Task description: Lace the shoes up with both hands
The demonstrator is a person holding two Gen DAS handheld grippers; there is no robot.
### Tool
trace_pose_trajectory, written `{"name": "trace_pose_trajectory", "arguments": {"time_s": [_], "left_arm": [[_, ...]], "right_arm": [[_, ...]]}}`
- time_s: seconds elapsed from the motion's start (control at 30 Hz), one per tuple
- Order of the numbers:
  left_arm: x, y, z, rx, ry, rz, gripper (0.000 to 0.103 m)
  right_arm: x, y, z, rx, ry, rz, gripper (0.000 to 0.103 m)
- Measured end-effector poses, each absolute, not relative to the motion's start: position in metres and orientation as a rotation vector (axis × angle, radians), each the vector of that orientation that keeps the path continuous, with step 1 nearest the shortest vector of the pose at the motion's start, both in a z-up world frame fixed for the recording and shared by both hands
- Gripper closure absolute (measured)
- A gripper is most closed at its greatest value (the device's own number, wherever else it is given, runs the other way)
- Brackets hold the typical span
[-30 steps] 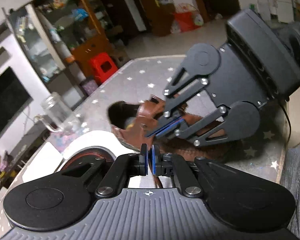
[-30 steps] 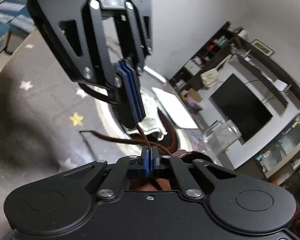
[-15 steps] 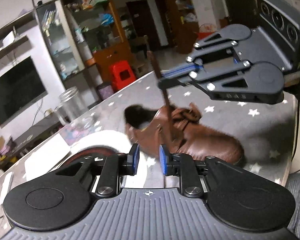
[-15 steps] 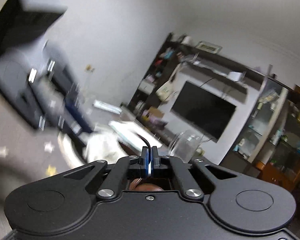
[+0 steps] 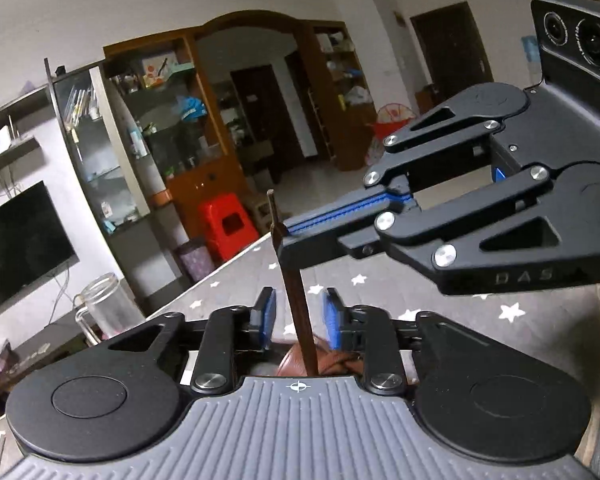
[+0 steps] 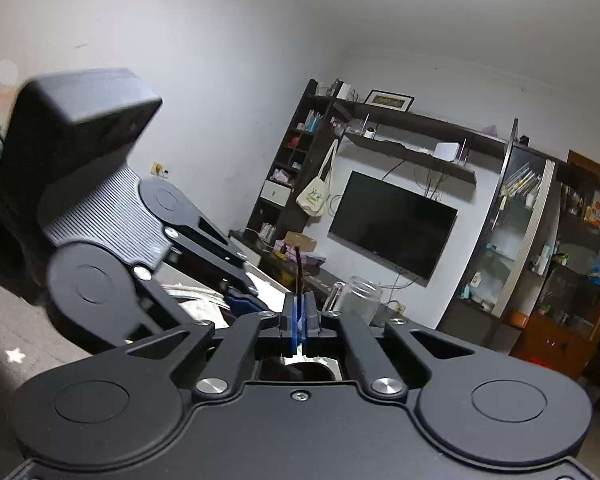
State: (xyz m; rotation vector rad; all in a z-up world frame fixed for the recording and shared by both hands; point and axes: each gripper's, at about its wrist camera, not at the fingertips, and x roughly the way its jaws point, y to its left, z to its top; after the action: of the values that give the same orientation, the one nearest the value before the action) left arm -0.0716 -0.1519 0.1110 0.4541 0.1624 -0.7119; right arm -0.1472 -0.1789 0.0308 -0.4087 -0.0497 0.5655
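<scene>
Brown leather, only a sliver of it: shoe (image 5: 296, 364) on the counter (image 5: 452, 304), tucked under the left gripper (image 5: 299, 314) and mostly hidden by that gripper's body. Eyelets, toe and heel out of sight; distance to the counter's near edge impossible to judge.

Rising from the shoe, a dark brown lace (image 5: 291, 280), straight and taut, threaded between the blue pads (image 5: 266, 312) of the left gripper. Just been closing, those jaws, yet parted, with a clear gap on each side of the lace and no contact.

Higher up, reaching in from the right: right gripper (image 5: 286, 236), pinched flat on the lace near its top, a short stiff tip poking above. Same clamp from its own camera, right gripper (image 6: 299, 312) pressed tight.

Beyond and right of the lace, bare starred cloth, free room out to the counter's right edge. Left gripper (image 6: 240, 300) blurred in the right wrist view, fingertips hard to make out.

Close to the far left edge, a glass jar (image 5: 104, 308). Past the far edge, floor, a red stool (image 5: 228, 224) and a dark television (image 5: 16, 248), cut off at the frame.
</scene>
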Motion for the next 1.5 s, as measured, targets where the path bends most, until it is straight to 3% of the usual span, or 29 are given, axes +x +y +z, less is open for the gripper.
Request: {"name": "trace_pose_trajectory", "arguments": {"time_s": [0.3, 0.67, 0.93, 1.03, 1.13, 1.5], "left_arm": [[-0.086, -0.154, 0.114, 0.482, 0.168, -0.732, 0.101], [-0.080, -0.149, 0.105, 0.511, 0.248, -0.722, 0.101], [-0.081, -0.146, 0.098, 0.554, 0.254, -0.789, 0.101], [-0.080, -0.142, 0.095, 0.547, 0.260, -0.788, 0.101], [-0.078, -0.137, 0.094, 0.529, 0.260, -0.781, 0.101], [-0.073, -0.132, 0.089, 0.453, 0.262, -0.757, 0.101]], "right_arm": [[-0.145, -0.187, 0.034, -0.366, -0.052, 0.512, 0.101], [-0.147, -0.196, 0.030, -0.328, 0.034, 0.557, 0.100], [-0.148, -0.193, 0.026, -0.284, 0.096, 0.668, 0.084], [-0.143, -0.192, 0.029, -0.243, 0.111, 0.697, 0.084], [-0.137, -0.189, 0.028, -0.224, 0.127, 0.685, 0.096], [-0.111, -0.190, 0.017, -0.146, 0.190, 0.611, 0.096]]}}
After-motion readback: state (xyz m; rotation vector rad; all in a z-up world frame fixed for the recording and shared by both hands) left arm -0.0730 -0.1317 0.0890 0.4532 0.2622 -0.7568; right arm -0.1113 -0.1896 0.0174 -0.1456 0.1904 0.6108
